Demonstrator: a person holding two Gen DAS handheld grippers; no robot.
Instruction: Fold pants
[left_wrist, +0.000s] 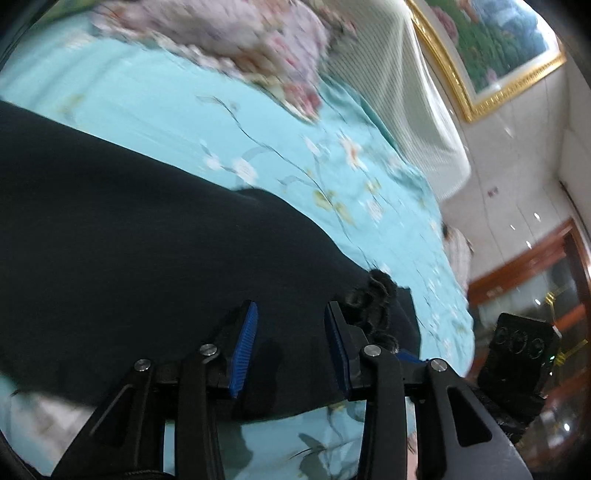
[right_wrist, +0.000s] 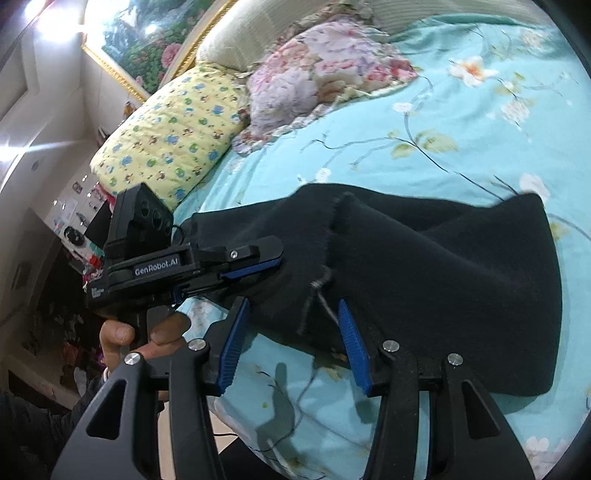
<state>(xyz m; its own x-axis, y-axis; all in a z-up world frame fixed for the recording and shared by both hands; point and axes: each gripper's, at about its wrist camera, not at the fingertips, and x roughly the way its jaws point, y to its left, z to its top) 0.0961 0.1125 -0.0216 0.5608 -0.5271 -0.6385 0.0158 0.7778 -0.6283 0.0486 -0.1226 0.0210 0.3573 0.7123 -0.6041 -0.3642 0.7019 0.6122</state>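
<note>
Black pants (right_wrist: 443, 273) lie spread on a turquoise floral bedsheet (right_wrist: 461, 140). In the right wrist view my right gripper (right_wrist: 292, 302) is open over the pants' frayed edge; a loose grey thread runs between its blue pads (right_wrist: 352, 343), which press on nothing. A hand (right_wrist: 118, 336) holds my left gripper (right_wrist: 271, 258), seen from the side with its tips low over the pants' left end. In the left wrist view the left gripper (left_wrist: 291, 304) stands open above flat black cloth (left_wrist: 129, 221), a ruffled hem (left_wrist: 373, 299) beside its right finger. The right gripper's camera housing (left_wrist: 517, 354) shows at the right.
A yellow patterned pillow (right_wrist: 173, 136) and a pink floral quilt (right_wrist: 325, 74) lie at the head of the bed. Behind them stand a cream headboard (left_wrist: 399, 92) and a gold-framed painting (left_wrist: 491, 48). A wooden cabinet (left_wrist: 535, 258) stands past the bed's edge.
</note>
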